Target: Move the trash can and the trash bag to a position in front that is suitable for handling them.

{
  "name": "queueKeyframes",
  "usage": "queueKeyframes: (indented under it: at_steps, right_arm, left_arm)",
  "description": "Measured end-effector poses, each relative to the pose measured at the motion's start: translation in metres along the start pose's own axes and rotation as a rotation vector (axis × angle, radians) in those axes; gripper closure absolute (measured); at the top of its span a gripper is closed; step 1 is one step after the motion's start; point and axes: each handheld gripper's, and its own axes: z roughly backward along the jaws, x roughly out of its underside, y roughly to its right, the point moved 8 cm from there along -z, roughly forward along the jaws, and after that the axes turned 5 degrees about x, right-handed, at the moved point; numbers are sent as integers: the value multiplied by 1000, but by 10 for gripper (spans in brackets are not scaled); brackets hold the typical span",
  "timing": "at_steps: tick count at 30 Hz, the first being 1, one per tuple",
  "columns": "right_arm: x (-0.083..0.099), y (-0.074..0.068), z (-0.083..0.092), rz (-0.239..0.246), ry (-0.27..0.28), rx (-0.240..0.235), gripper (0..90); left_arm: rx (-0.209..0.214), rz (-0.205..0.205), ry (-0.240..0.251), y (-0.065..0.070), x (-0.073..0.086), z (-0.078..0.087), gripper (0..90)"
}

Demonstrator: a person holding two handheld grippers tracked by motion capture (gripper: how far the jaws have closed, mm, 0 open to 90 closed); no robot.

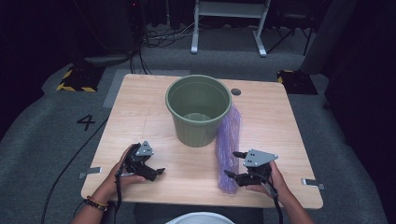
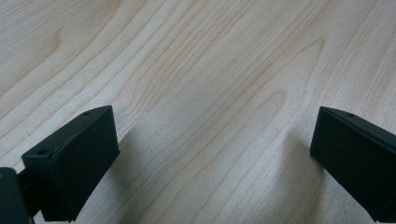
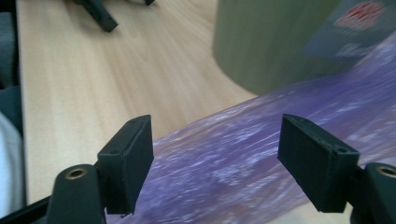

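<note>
Standing green bucket (image 1: pixel 198 111) on table (image 1: pixel 140 116), purple bag (image 1: pixel 229 144) leaning against it

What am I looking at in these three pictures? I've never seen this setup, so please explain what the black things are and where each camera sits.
A person sits at a wooden table, holding a hand-held two-jaw tool in each hand. The high view looks down from above: the left gripper and the right gripper show near the bottom. The other two pictures come from cameras riding on the grippers, looking along their black jaws. On the table stand a green bucket and, lying against its right side, a folded purple plastic bag. Both grippers are open and hold nothing. The left one faces bare wood; the right one's jaws stand apart just over the bag.
</note>
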Motion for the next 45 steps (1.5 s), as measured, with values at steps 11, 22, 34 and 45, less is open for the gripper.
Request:
queueKeyframes:
  at_steps: [11,22,34,45]
  right_arm:
    - [-3,69,-33,-113,-33,87,217]
    - [21,102,-80,-210,-151,80,165]
    - [43,107,-85,-278,-202,106,241]
    - [39,117,-68,-307,-161,143,243]
  left_arm:
    - [-1,0,-2,0,0,0,6]
    - [1,1,-2,0,-1,-1,4]
    - [1,0,-1,0,-1,-1,4]
    - [1,0,-1,0,-1,-1,4]
